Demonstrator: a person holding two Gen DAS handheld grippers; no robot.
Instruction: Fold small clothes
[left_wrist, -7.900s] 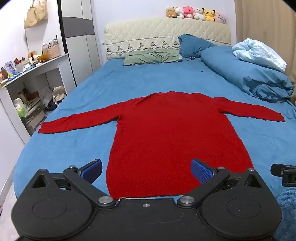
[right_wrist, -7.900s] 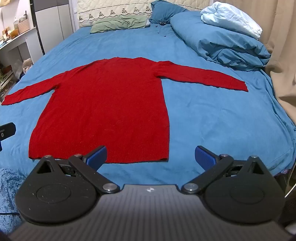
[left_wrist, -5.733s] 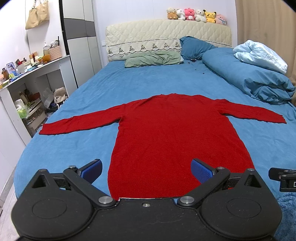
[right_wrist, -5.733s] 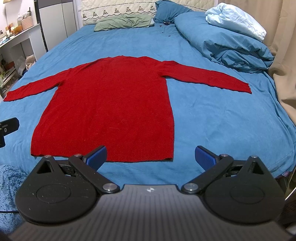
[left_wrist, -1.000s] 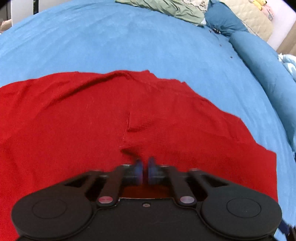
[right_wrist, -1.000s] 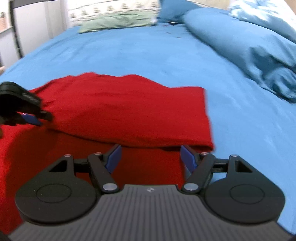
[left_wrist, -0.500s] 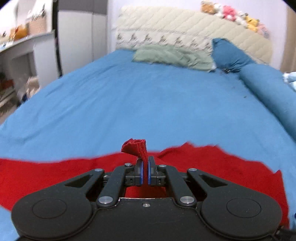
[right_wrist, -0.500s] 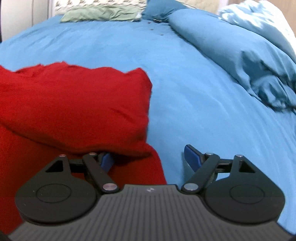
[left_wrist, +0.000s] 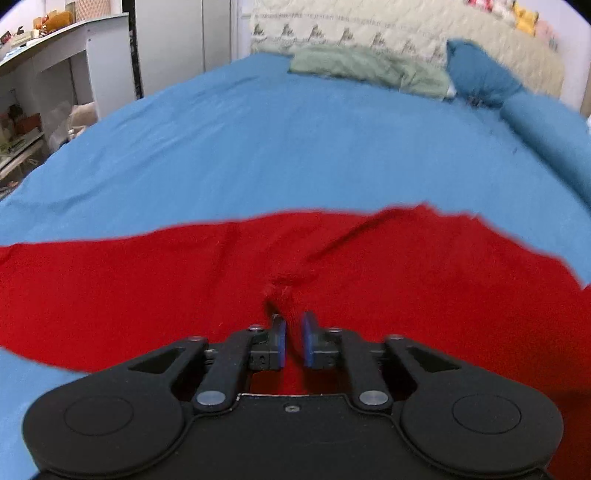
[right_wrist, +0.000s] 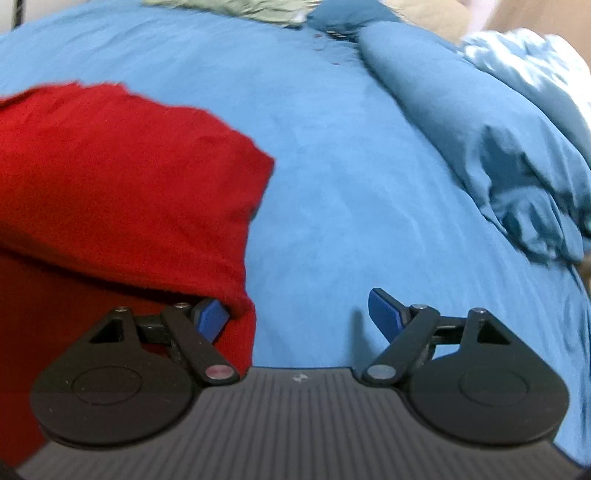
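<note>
A red knit sweater (left_wrist: 147, 280) lies on the blue bed sheet (left_wrist: 295, 147), folded over itself. In the left wrist view my left gripper (left_wrist: 293, 325) hovers low over the cloth. Its jaws are opening: a narrow gap shows between the blue pads, and a small pinched ridge of red fabric (left_wrist: 286, 291) lies just ahead of them, no longer pressed. In the right wrist view my right gripper (right_wrist: 297, 310) stands wide open at the sweater's (right_wrist: 110, 166) right edge. Its left fingertip (right_wrist: 212, 314) is tucked under the folded layer's corner, its right one over bare sheet (right_wrist: 351, 184).
A rumpled blue duvet (right_wrist: 498, 129) lies along the right side of the bed. A green pillow (left_wrist: 369, 68) and a blue pillow (left_wrist: 476, 74) rest against the quilted headboard (left_wrist: 369, 33). A white desk with shelves (left_wrist: 44, 48) stands left of the bed.
My left gripper was shut on a raised pinch of red cloth; it has brought the cloth down onto the sweater and its jaws have parted. The right gripper has shifted slightly, still open.
</note>
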